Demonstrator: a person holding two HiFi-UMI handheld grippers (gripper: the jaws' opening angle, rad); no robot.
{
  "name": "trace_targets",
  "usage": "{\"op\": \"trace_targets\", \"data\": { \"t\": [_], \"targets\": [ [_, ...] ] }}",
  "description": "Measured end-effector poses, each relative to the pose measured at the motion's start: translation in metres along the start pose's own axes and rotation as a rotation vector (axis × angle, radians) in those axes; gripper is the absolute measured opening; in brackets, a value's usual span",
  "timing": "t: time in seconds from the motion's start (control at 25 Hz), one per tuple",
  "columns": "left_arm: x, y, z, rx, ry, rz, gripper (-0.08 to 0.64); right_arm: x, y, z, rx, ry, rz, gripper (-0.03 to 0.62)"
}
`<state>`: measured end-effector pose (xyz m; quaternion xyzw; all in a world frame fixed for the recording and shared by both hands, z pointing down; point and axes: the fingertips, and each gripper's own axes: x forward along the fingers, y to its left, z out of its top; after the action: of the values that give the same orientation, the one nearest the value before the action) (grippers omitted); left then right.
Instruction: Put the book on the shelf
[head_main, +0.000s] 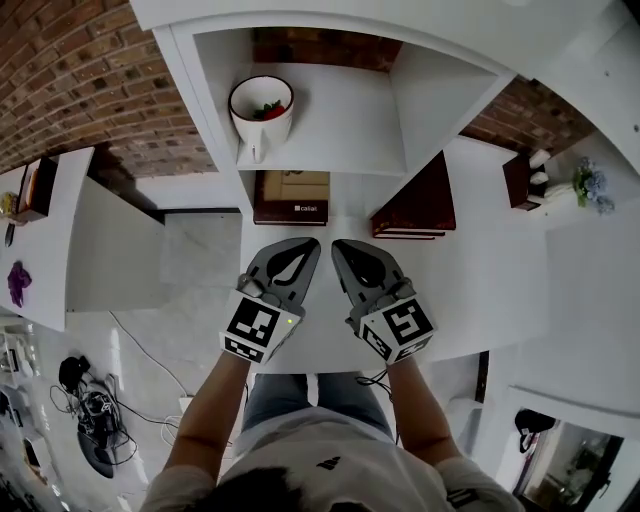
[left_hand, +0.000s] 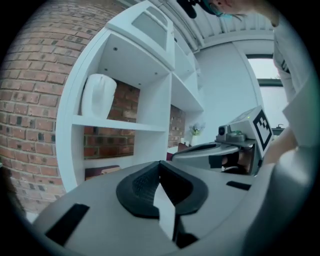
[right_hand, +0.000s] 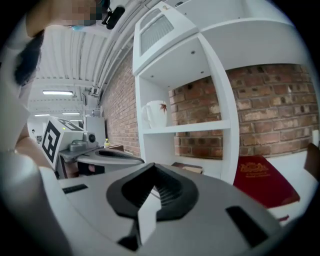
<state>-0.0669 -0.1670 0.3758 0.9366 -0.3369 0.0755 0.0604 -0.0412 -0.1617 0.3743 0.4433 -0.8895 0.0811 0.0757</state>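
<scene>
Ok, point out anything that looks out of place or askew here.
The dark red book stands tilted against the outer right wall of the shelf, outside any compartment. The mug and the flat book inside look tidy.

I count two books, a dark book (head_main: 291, 197) mid-frame and a red book (head_main: 415, 205) right of it; one mug (head_main: 261, 112); one shelf (head_main: 380, 120).

a dark book (head_main: 290, 196) lying in the lower compartment of the shelf (head_main: 215, 120) bears a small white word at its front edge, seemingly "callan". gold lettering on the cover of the red book (right_hand: 262, 180), beside the shelf's right wall, is too blurred to read. black-and-white square markers stand on the cubes of the left gripper (head_main: 305, 247) and right gripper (head_main: 342, 248).
</scene>
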Motion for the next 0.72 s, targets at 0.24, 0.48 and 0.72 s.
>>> {"op": "trace_targets", "data": {
  "t": [0.24,0.48,0.72],
  "targets": [
    [-0.006,-0.032,0.037,0.020,-0.070,-0.053,0.014,-0.029,0.006,0.034,-0.009,-0.064,0.048,0.009],
    [-0.016,-0.059,0.069,0.007,-0.133,-0.097,0.014,-0.058,0.016,0.058,-0.030,-0.112,0.096,0.009],
    [-0.025,-0.081,0.084,0.004,-0.168,-0.108,0.014,-0.080,0.016,0.066,-0.025,-0.144,0.128,0.008]
  ]
}}
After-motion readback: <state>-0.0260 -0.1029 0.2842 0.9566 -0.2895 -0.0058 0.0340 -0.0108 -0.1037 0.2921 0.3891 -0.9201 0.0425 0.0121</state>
